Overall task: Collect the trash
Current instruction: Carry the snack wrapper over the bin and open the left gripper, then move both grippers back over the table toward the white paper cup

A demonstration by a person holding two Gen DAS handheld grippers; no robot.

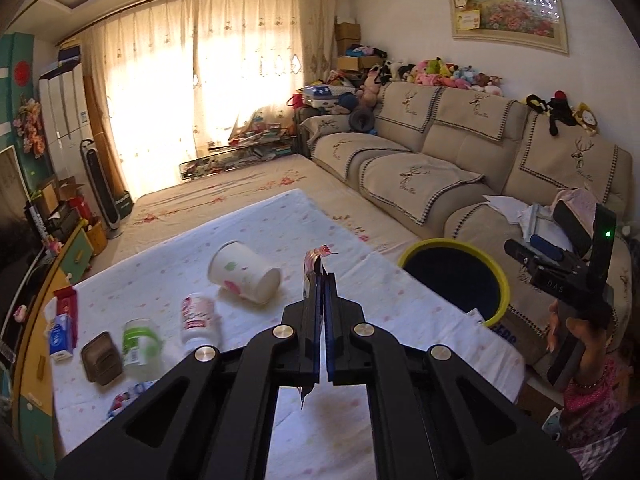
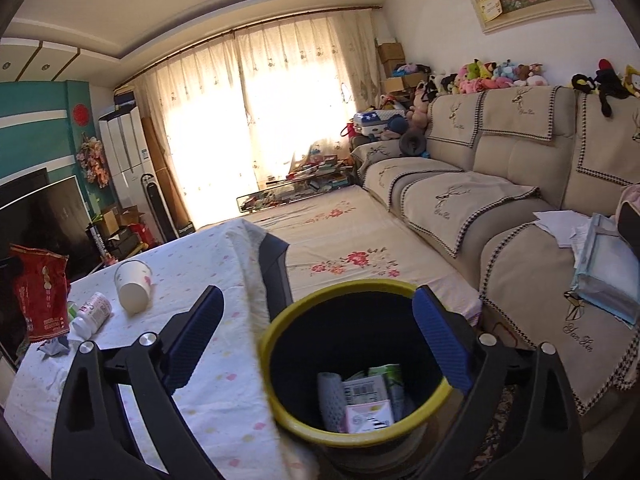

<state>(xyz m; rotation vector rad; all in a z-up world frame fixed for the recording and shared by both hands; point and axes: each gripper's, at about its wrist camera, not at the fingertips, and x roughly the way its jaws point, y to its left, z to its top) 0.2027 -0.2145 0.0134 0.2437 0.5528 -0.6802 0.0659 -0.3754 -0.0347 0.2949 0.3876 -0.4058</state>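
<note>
left gripper (image 1: 322, 276): clamped on a thin wrapper (image 1: 311, 261)
right gripper (image 2: 320, 332): jaws wide, nothing held
bin (image 2: 280, 412): yellow-rimmed, trash inside, 3 o'clock of table (image 2: 216, 392)

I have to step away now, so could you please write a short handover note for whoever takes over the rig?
Left gripper: shut on a thin wrapper, lifted above the table.
Right gripper: open and empty over the bin.
Bin stands by the table's edge, next to the sofa; several packets already in it.
Left on the table: cup, two bottles, brown tray, tissue pack, red bag.
Next: probably drop the wrapper in the bin.
</note>
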